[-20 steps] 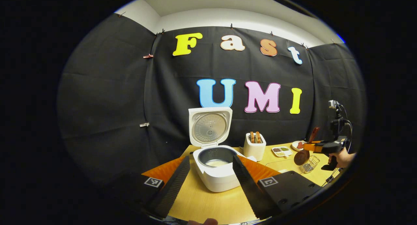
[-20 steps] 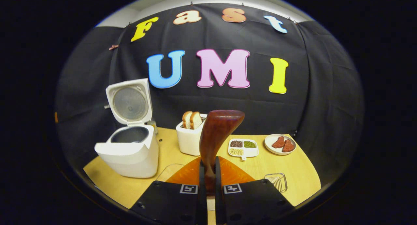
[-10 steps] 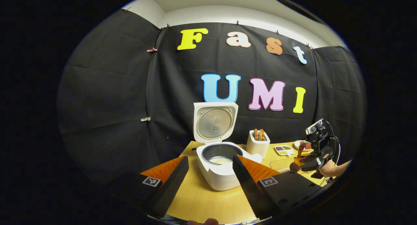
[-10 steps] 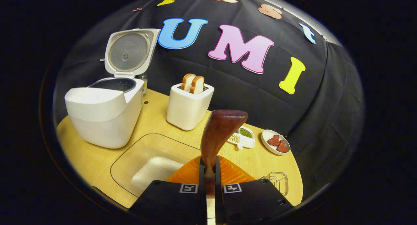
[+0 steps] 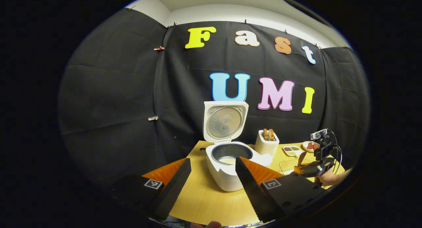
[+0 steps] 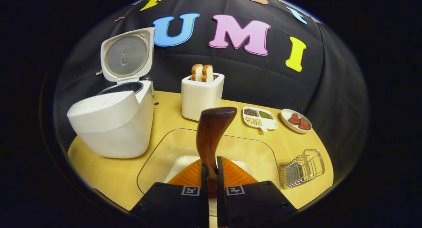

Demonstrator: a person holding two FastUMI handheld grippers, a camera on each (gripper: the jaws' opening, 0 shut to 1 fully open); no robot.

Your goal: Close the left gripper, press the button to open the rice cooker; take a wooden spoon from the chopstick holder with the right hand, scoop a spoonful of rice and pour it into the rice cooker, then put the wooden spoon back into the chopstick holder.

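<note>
One rice cooker (image 6: 112, 125), one toaster (image 6: 201, 96), two bread slices (image 6: 202, 73), one wooden spoon (image 6: 211, 135).

right ahead of the jaws the tray (image 6: 263, 152) lies open-topped; cooker (image 6: 112, 125) blocks the left, toaster (image 6: 201, 94) stands beyond, wire holder (image 6: 301, 168) sits right, bare table (image 6: 108, 175) between.

White rice cooker (image 6: 112, 122), dark brown wooden spoon (image 6: 211, 135), pale yellow table (image 6: 108, 175).
</note>
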